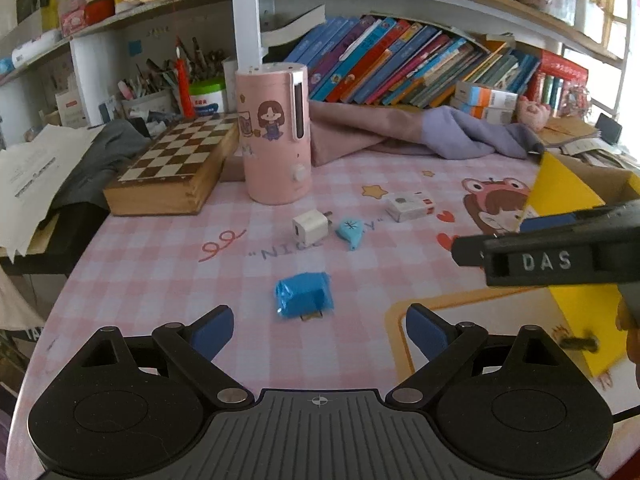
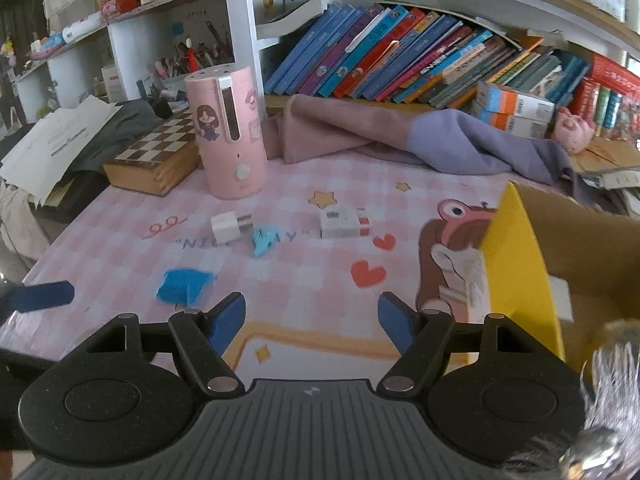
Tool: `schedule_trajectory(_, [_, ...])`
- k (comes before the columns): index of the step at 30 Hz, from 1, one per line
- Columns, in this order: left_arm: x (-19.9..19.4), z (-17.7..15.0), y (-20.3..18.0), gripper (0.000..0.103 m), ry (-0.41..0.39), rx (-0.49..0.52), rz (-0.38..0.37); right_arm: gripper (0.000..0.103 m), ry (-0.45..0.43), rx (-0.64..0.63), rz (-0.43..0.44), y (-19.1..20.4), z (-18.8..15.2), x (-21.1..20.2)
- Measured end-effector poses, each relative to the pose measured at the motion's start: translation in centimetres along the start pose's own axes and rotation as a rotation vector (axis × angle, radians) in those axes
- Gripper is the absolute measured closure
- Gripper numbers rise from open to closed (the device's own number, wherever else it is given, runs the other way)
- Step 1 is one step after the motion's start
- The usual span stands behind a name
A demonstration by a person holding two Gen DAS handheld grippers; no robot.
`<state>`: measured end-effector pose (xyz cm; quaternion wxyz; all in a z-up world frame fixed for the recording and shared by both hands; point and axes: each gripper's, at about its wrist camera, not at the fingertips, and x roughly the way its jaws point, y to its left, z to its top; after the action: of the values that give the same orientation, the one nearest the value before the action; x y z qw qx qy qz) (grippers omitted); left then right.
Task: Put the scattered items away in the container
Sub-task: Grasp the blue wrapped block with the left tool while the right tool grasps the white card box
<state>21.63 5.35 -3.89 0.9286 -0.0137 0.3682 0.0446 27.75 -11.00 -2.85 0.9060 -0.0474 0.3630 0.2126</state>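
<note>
Blue pads on both tools stand apart w/ nothing between: left gripper (image 1: 319, 334) spread wide, empty; right gripper (image 2: 311, 322) likewise gaping and empty. Step in hand looks like the approach, no item picked yet.

Nearest to the left tool is the blue wrapped packet (image 1: 304, 295), lying on the pink checked mat (image 1: 160, 280) just ahead of the pads. Likely next move: bring the left tool fwd and down so the pads straddle the packet, then close.

Farther out, near each other: white plug adapter (image 1: 309, 231), light-blue tag (image 1: 351, 232), small white box w/ red edge (image 1: 410, 206). Yellow-flapped cardboard box (image 2: 516, 264) sits to the right, beside the right tool; that's prob. the container.

Writing: "DAS" on the right tool's side in the left view; mat print reads "NI…Y", middle covered. Pink humidifier (image 1: 276, 132) has a cartoon girl sticker. Book spines behind too small to read.
</note>
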Motion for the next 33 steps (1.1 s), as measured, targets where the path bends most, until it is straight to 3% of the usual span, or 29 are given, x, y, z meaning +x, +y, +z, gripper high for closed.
schedule_trajectory(12, [6.3, 1.9, 0.7, 0.01, 0.075, -0.053, 0.021, 0.031, 0.043, 0.004, -0.029, -0.9, 5.2, 8.0])
schedule_trajectory(17, [7.7, 1.7, 0.7, 0.022, 0.107, -0.071, 0.019, 0.031, 0.06, 0.005, -0.058, -1.3, 6.3, 11.1])
schedule_trajectory(22, [8.3, 1.6, 1.2, 0.042, 0.138, -0.102, 0.002, 0.033, 0.084, 0.001, -0.067, -1.7, 6.8, 13.8])
schedule_trajectory(30, [8.8, 1.7, 1.6, 0.054, 0.141, -0.111, 0.004, 0.035, 0.148, 0.002, -0.072, -2.6, 6.6, 16.7])
schedule_trajectory(33, [8.8, 1.8, 1.7, 0.06, 0.142, -0.113, 0.001, 0.041, 0.155, 0.001, -0.068, -2.6, 6.4, 17.0])
